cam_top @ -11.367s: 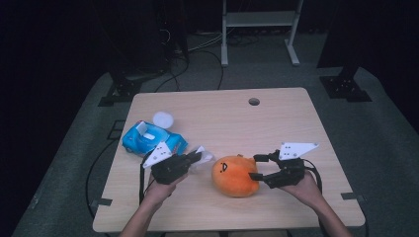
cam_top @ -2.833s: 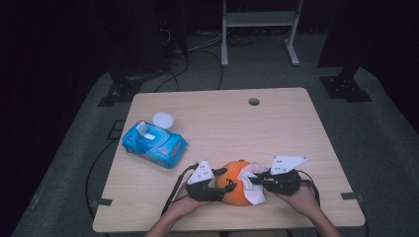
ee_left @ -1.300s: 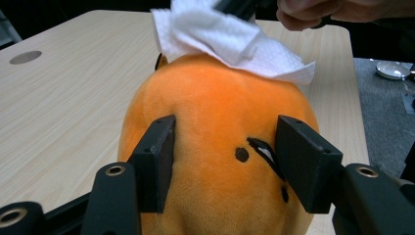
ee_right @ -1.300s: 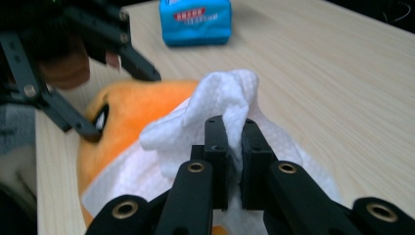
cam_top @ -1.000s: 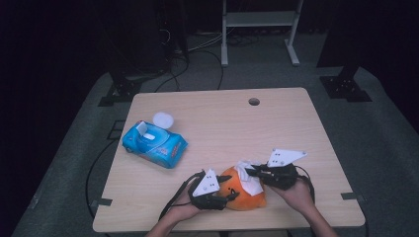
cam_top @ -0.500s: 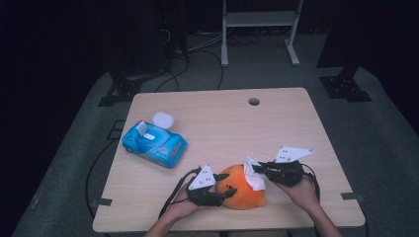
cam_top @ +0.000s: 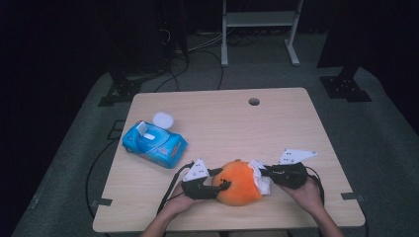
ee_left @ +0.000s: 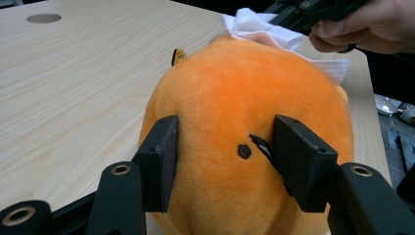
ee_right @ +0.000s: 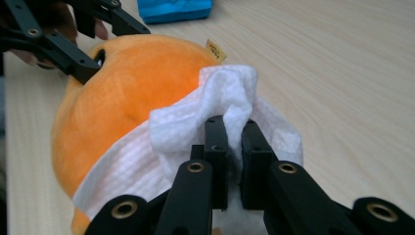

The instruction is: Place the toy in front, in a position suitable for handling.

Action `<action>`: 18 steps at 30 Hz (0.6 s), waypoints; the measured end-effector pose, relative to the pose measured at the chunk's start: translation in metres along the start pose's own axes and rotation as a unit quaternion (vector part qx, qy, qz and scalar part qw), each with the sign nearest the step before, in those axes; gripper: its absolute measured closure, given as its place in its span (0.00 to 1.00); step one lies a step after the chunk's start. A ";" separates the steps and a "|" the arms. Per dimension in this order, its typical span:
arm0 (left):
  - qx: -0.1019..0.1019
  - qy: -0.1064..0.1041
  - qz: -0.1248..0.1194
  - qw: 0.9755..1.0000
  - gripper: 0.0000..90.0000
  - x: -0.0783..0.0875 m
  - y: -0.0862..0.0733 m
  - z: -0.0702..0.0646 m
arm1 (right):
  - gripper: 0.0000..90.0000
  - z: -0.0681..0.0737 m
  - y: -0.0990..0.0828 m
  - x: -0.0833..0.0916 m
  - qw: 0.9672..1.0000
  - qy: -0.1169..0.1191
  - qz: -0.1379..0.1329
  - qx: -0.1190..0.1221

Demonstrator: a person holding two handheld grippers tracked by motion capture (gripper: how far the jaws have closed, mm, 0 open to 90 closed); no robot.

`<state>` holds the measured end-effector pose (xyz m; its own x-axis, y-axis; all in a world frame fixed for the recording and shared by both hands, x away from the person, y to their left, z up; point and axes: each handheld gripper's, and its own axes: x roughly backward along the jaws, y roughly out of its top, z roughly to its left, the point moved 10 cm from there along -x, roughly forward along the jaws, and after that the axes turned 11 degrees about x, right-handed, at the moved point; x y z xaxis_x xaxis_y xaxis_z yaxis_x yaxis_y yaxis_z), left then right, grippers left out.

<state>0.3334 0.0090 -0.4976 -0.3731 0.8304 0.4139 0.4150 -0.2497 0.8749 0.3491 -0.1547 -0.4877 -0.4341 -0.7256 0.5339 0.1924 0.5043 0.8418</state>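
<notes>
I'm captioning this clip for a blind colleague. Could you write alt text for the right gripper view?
The right gripper, jaws shut on a bunched white wipe, presses it against the side of an orange plush toy on a pale wooden table. The left gripper grips the toy's far side, and a blue wipes pack lies behind.

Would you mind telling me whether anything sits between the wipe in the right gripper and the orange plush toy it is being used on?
Nothing visible does. The right gripper is shut on the white wipe, which already lies draped directly against the orange plush toy, while the left gripper clamps the toy from the opposite side.
</notes>
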 end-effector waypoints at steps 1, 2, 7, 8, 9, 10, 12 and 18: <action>0.000 0.004 -0.001 1.000 0.49 0.000 0.001 0.001 | 0.93 0.002 0.002 0.002 1.000 0.002 -0.006 0.002; -0.001 0.006 -0.001 1.000 0.49 0.000 0.001 0.002 | 0.93 0.005 0.008 0.005 1.000 0.008 -0.021 0.006; 0.012 0.009 -0.006 1.000 0.48 0.000 0.002 0.008 | 0.93 0.024 0.022 0.009 0.998 0.034 -0.040 0.041; 0.017 0.003 -0.005 1.000 0.48 0.000 0.002 0.009 | 0.93 0.026 0.014 0.004 0.998 0.033 -0.017 0.052; 0.017 0.003 -0.005 1.000 0.48 0.000 0.002 0.009 | 0.93 0.023 0.010 0.002 0.998 0.031 -0.008 0.052; 0.017 0.007 -0.005 1.000 0.48 0.001 0.002 0.009 | 0.93 0.017 0.003 0.002 0.998 0.017 0.011 0.052; 0.017 0.008 -0.004 1.000 0.48 0.001 0.002 0.009 | 0.93 0.013 -0.001 0.002 0.998 0.007 0.023 0.053; 0.035 0.011 -0.013 0.999 0.48 -0.004 0.005 0.012 | 0.93 0.027 0.023 0.012 0.997 0.032 -0.040 0.049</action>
<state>0.3467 0.0102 -0.4976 -0.4013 0.8250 0.3978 0.4627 -0.1923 0.8654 0.3244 -0.1390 -0.4641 -0.3861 -0.7930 0.4712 0.0703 0.4841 0.8722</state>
